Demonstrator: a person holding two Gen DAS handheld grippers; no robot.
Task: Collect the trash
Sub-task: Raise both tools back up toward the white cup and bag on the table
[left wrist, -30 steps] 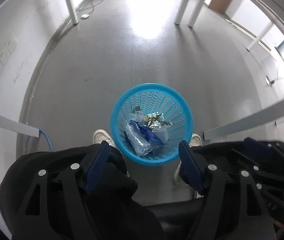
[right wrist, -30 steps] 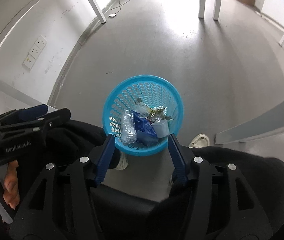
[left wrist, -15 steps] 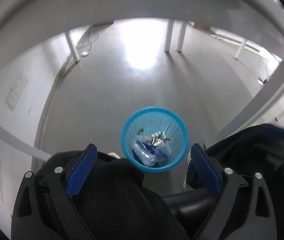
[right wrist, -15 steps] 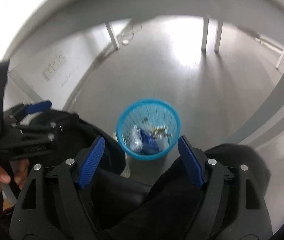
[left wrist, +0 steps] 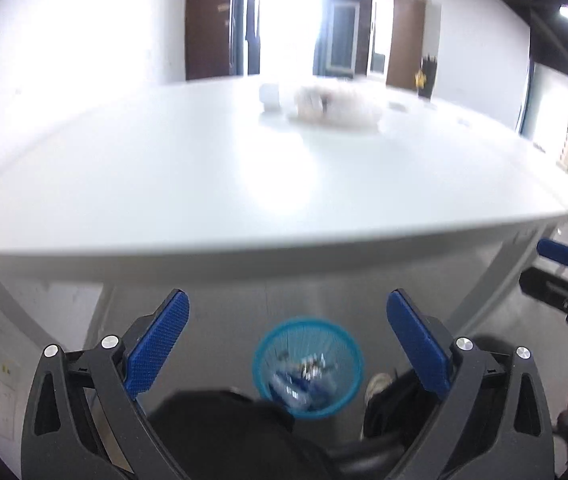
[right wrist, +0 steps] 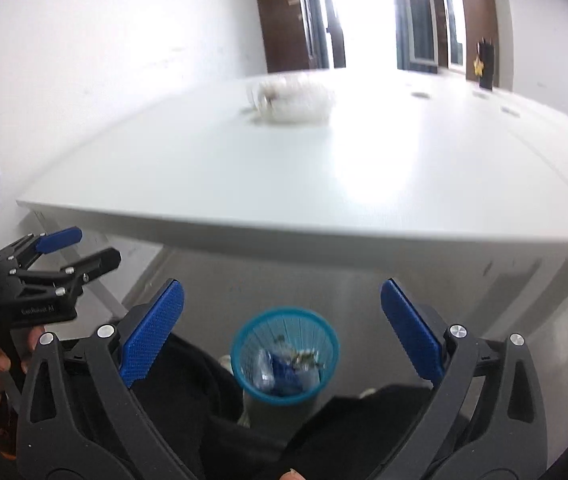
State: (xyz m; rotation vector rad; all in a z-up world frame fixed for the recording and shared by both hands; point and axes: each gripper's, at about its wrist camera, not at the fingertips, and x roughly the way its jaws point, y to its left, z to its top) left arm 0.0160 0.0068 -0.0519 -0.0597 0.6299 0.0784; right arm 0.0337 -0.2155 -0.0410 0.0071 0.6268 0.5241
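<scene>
Blue-padded left claw [left wrist: 287, 320], right claw [right wrist: 282, 310]: just opened wide, empty, angled downward.

Left gripper [left wrist: 287, 310]: jaws have just been opening and now stand wide apart, blue pads [left wrist: 158, 344] bare, nothing between them. Seen below and between the jaws, on the grey floor under the table edge, a blue perforated basket [left wrist: 353, 364] holds blurred wrappers and clear plastic, with the person's dark-clothed legs [left wrist: 228, 428] on either side and a light shoe [left wrist: 375, 386] just beside it. White table [left wrist: 224, 184] fills the upper view; a blurred whitish crumpled heap [left wrist: 333, 110] and a small pale object [left wrist: 270, 96] lie far back; the right gripper [left wrist: 563, 276] shows at the right edge.
</scene>
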